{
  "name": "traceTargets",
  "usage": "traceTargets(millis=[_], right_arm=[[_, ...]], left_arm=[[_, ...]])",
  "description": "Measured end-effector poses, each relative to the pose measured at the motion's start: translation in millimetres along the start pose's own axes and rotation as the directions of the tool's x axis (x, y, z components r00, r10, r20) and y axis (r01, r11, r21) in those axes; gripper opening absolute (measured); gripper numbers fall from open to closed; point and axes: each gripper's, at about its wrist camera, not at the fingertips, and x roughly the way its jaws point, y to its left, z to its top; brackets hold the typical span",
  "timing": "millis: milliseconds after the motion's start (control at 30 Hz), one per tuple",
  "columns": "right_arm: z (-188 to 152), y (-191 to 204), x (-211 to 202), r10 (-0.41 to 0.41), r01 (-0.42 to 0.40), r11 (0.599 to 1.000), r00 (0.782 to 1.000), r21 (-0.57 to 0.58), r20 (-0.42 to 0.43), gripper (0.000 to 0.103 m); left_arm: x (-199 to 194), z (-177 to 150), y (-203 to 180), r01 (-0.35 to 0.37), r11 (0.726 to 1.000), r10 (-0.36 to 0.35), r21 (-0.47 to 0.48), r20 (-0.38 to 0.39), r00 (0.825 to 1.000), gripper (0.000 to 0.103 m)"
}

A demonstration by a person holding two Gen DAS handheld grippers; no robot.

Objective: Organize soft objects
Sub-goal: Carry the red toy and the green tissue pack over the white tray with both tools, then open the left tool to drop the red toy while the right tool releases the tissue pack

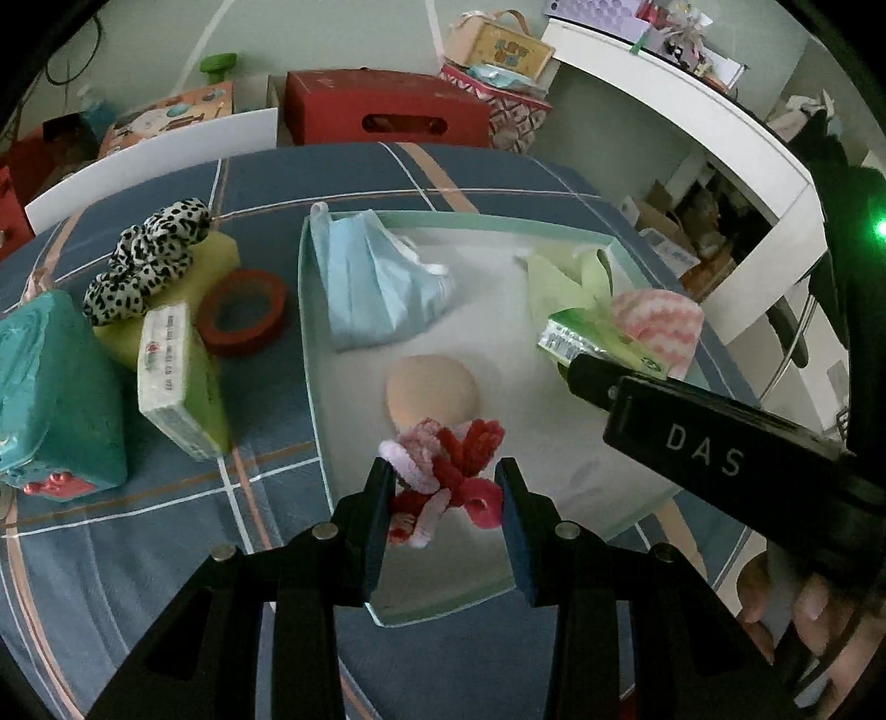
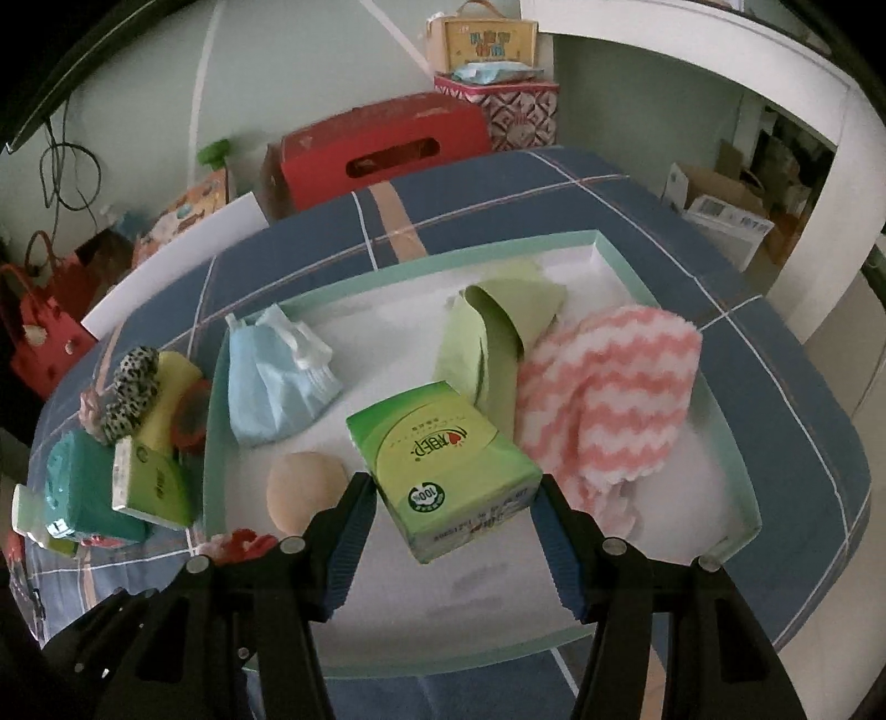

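Left claw (image 1: 443,487) clamps pipe-cleaner bundle (image 1: 448,471) above tray (image 1: 315,354) near edge; right claw (image 2: 454,498) grips tissue pack (image 2: 443,459) mid-tray.

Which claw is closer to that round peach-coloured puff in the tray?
Left. The left claw sits just in front of the peach puff, holding a pink-and-red fuzzy bundle. The right claw, around a green tissue pack, is off to its right.

Behind the plaid-covered surface (image 1: 166,554), a red box (image 1: 387,111) with a slot handle — beside it a patterned bag (image 1: 515,116) topped by a yellow case (image 1: 498,47). White shelf (image 1: 720,127) at right; red tote (image 2: 44,332) far left.
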Motion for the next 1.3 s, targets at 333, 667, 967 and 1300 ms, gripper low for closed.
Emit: traceTargets(millis=[333,667,967,1300], right_arm=[[-0.4,2.8,1.8,-0.001,0.001,1.0,1.0,-0.011,-0.013,0.063],[3.6,4.7,-13.6,0.017,-0.017,1.0,0.999,0.0,0.036,0.065],[6.5,3.1,-20.2,0.032,-0.033,0.999,0.997,0.017,0.064,0.065],[4.2,4.9,-10.4,0.013,-0.013,1.0,0.999,0.006,0.03,0.077]], left_arm=[[1.5,1.4,4.9,0.014,0.999,-0.015,-0.032,-0.005,1.0,0.061],[-14.0,1.9,11.5,0.031,0.997,-0.029,-0.064,0.037,0.999,0.081],[-27.4,1.9,31.7,-0.043,0.988,0.055,-0.148,0.079,0.995,0.085],[-33.3,-4.3,57.8,-0.169,0.953,0.188,-0.251,0.055,0.981,0.098]])
